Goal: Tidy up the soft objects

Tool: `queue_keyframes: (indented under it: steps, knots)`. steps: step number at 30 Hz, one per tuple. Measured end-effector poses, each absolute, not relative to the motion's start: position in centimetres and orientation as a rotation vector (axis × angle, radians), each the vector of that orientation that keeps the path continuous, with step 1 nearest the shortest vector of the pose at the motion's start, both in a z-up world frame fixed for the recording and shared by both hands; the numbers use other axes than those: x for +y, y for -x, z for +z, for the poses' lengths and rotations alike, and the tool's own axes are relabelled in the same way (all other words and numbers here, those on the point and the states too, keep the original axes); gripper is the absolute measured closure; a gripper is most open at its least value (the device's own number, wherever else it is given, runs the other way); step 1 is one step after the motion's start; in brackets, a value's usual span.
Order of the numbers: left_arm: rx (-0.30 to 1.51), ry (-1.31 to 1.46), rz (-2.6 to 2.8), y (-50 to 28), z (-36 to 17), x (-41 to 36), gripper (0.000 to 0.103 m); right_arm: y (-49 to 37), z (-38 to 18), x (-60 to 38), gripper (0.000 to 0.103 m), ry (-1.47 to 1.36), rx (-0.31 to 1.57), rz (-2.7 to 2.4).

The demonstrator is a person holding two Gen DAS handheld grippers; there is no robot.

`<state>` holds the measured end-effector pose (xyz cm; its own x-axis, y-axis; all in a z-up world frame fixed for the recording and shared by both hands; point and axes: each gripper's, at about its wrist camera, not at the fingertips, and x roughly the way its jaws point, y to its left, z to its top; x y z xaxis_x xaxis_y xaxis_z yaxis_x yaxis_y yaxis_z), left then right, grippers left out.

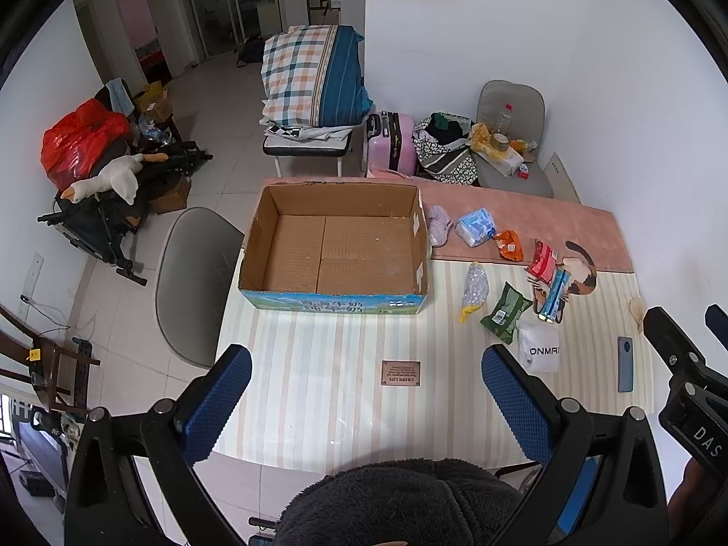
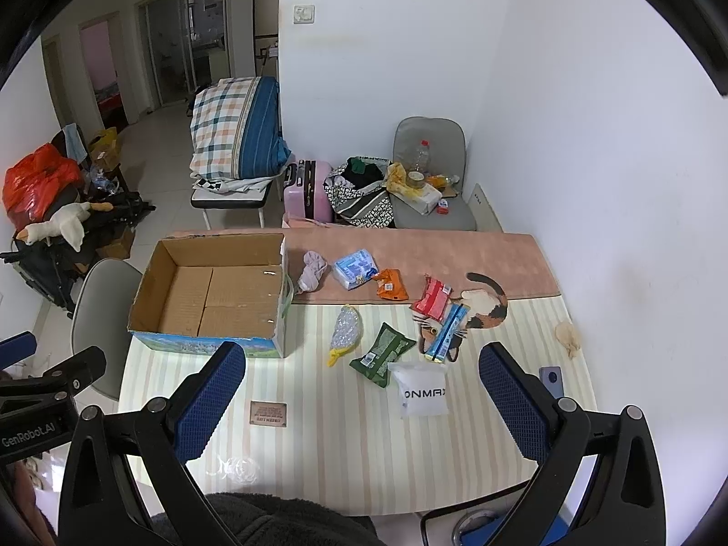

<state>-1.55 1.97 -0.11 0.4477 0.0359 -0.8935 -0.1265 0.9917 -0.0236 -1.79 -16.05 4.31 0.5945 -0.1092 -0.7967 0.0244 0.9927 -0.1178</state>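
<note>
An empty cardboard box (image 1: 336,245) (image 2: 209,295) stands on the left of the striped table (image 1: 327,400). To its right lie several soft packs: a pale cloth (image 2: 311,270), a blue-white pack (image 2: 355,267), an orange pack (image 2: 390,285), a red pack (image 2: 432,296), a clear bag with yellow end (image 2: 345,336), a green pack (image 2: 382,354), a blue tube pack (image 2: 448,333) and a white ONMAX bag (image 2: 423,393). My left gripper (image 1: 366,393) is open and empty above the near table. My right gripper (image 2: 361,391) is open and empty, near the white bag.
A phone (image 1: 625,364) lies at the right table edge, a small brown plaque (image 1: 400,373) near the front. A grey chair (image 1: 195,282) stands left of the table. A pink mat (image 1: 523,223) covers the far table. Suitcase, bags and another chair sit behind.
</note>
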Motion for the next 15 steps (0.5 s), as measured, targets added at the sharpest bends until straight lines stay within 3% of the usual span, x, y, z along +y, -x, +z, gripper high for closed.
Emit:
queue_keyframes:
  steps: [15]
  knots:
    - [1.108, 0.084, 0.096, 1.43, -0.03, 1.56, 0.000, 1.75, 4.34, -16.16, 0.000, 0.099, 0.932, -0.073]
